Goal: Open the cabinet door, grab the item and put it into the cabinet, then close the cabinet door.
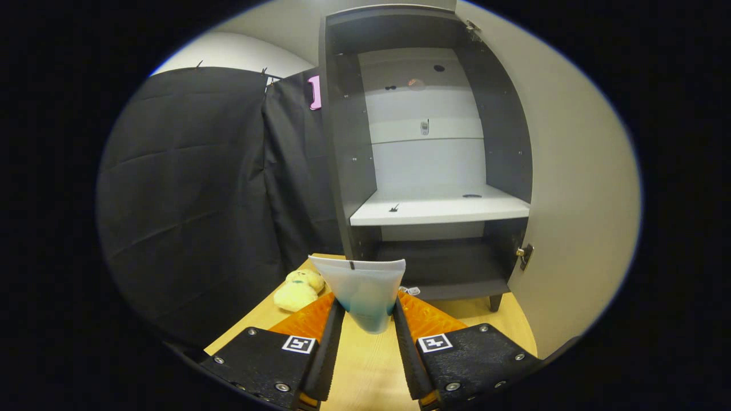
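Tool (368, 317) grips a translucent cup (361, 291) (bluish, perhaps plastic) facing the open cabinet (342, 148), white shelf (440, 208) bare.

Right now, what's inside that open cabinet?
The cabinet looks nearly bare: a white shelf with small dark specks, a dark lower compartment. The cup held between the fingers hides some of the bottom.
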Demonstrator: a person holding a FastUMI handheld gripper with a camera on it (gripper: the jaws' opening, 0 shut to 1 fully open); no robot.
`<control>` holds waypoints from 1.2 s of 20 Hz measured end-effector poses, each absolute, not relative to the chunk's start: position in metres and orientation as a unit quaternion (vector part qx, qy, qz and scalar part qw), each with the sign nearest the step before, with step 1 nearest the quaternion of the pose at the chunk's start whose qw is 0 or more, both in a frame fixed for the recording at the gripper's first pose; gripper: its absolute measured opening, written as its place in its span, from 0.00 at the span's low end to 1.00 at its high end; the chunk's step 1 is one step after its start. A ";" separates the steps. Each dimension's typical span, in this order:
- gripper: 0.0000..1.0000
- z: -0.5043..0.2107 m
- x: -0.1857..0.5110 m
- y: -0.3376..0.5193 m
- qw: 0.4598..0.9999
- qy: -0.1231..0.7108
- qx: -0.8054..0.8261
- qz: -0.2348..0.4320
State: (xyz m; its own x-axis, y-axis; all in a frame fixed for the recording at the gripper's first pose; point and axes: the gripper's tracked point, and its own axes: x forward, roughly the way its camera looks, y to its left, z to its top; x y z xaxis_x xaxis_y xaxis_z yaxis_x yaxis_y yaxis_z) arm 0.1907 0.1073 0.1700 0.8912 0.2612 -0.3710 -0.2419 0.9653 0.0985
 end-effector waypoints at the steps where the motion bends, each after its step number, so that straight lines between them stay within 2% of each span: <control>1: 0.51 0.177 0.197 0.106 0.973 0.190 0.025 0.130; 8: 0.51 0.222 0.251 0.094 0.980 0.162 0.017 0.118; 17: 0.51 0.258 0.343 0.061 0.982 0.164 0.033 0.087; 24: 0.51 0.233 0.403 0.059 0.974 0.206 0.041 0.082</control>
